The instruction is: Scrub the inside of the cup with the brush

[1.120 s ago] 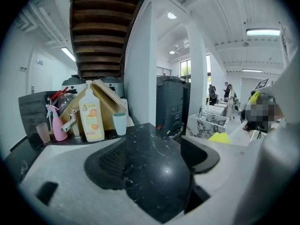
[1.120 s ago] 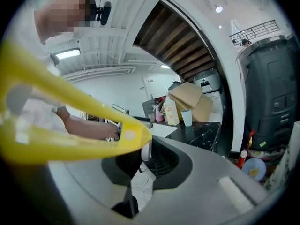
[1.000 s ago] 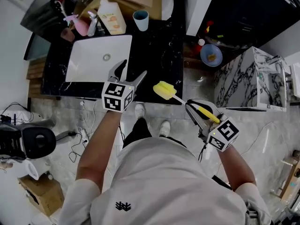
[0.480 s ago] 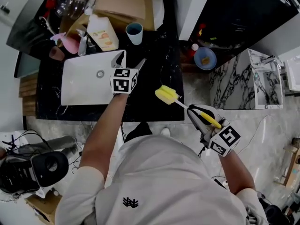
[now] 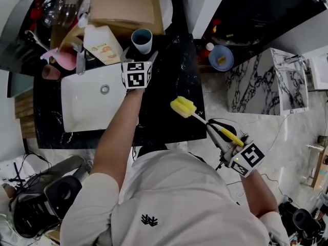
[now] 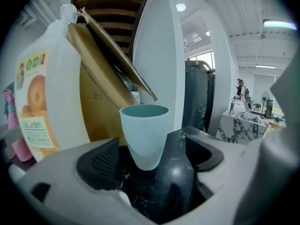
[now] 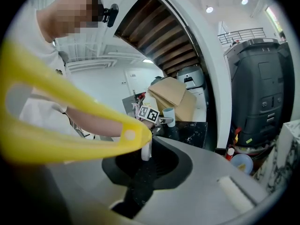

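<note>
White sink [image 5: 84,109] at the left. Behind it stands a detergent bottle [image 6: 44,102] with an orange pictured on its label; the writing is unclear. The pale blue cup [image 5: 142,40] stands upright on the black counter [image 5: 169,70], at the mouth of the left gripper [image 5: 139,58], whose jaws have just been opening wide and do not touch it. The right gripper [image 5: 221,132] is clamped on the yellow brush [image 5: 183,106]. A blue bowl [image 5: 229,55] holds something orange.

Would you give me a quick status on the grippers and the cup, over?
Left gripper open, jaws just been opening, empty; cup just ahead, upright, untouched. Right gripper shut on brush, well short of cup. Bottle close beside cup.
</note>
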